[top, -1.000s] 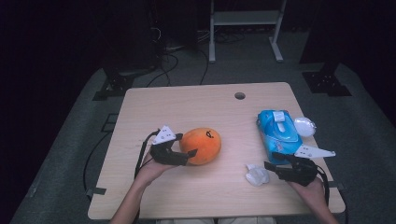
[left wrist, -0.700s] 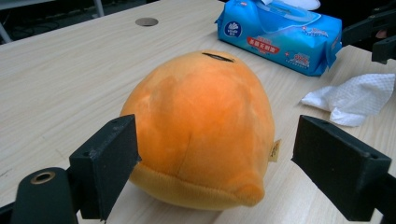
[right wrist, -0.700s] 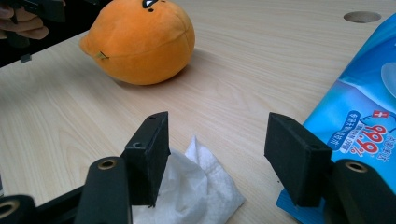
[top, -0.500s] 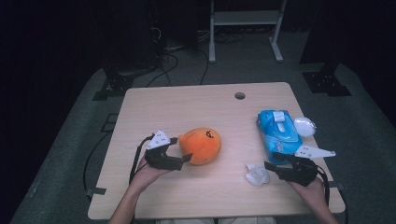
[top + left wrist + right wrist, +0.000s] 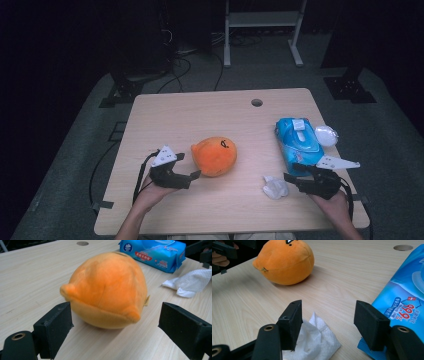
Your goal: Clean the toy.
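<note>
**Hand-held gripper opens off the orange plush toy**

Left hand-held gripper (image 5: 192,170), gripped in my left hand (image 5: 150,192), sits low on the table (image 5: 200,115) with its jaws spread wide; they have just been opening, and the orange plush toy (image 5: 215,156) lies just ahead of them, free of both pads. Seen along that gripper's own jaws, the toy (image 5: 107,290) rests on the wood between and beyond the two black fingers (image 5: 53,327), a clear gap on each side, its small tag pointing toward the right-hand finger. Nothing is held.

Over at the table's right side, my right hand-held gripper (image 5: 289,177) also stands open and holds nothing. A crumpled white tissue (image 5: 275,187) lies on the table at its tips; in the right gripper view the tissue (image 5: 317,342) sits low between the jaws, partly under the left one, with neither pad pressing on it. The blue wet-wipe pack (image 5: 300,145) lies just beside that gripper, its near end reaching under the right jaw in the right gripper view. A small white rounded thing (image 5: 326,135) sits against the pack's far side. The toy is near the table's middle, well apart from the pack.
</note>
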The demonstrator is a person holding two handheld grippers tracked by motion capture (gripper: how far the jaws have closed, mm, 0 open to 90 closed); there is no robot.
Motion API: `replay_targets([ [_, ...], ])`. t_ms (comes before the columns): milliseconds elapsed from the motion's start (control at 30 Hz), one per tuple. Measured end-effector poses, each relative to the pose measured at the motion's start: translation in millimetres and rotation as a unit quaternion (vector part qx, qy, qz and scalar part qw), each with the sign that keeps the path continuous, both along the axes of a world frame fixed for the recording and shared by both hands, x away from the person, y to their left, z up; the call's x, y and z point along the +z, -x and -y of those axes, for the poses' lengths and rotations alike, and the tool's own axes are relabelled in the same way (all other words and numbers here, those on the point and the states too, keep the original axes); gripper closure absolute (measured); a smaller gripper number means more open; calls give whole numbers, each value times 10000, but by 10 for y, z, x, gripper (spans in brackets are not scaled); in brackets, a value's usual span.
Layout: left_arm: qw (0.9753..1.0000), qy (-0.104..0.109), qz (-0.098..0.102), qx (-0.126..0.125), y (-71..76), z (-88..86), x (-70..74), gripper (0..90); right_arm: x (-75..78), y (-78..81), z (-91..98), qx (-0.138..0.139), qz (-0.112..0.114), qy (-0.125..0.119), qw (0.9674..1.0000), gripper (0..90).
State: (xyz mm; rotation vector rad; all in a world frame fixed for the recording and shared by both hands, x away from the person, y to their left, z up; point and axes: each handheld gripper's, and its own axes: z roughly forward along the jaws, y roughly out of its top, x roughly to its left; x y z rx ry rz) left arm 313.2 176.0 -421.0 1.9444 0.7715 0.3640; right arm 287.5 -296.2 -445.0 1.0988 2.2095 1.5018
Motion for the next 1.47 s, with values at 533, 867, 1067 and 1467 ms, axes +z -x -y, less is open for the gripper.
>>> replay_targets([
  [533,9996,-84,-118,248,86,-209,-158,103,-16,-4,-11,21,-35,30,10000,383],
  [867,9993,-110,-130,335,139,-288,-211,103,-15,3,-6,13,-33,25,10000,382],
  [1067,9991,-89,-117,402,185,-338,-261,103,-17,8,-9,17,-32,21,10000,382],
  [1467,9988,-92,-178,439,234,-350,-371,103,-39,14,-18,30,-46,-3,10000,382],
])
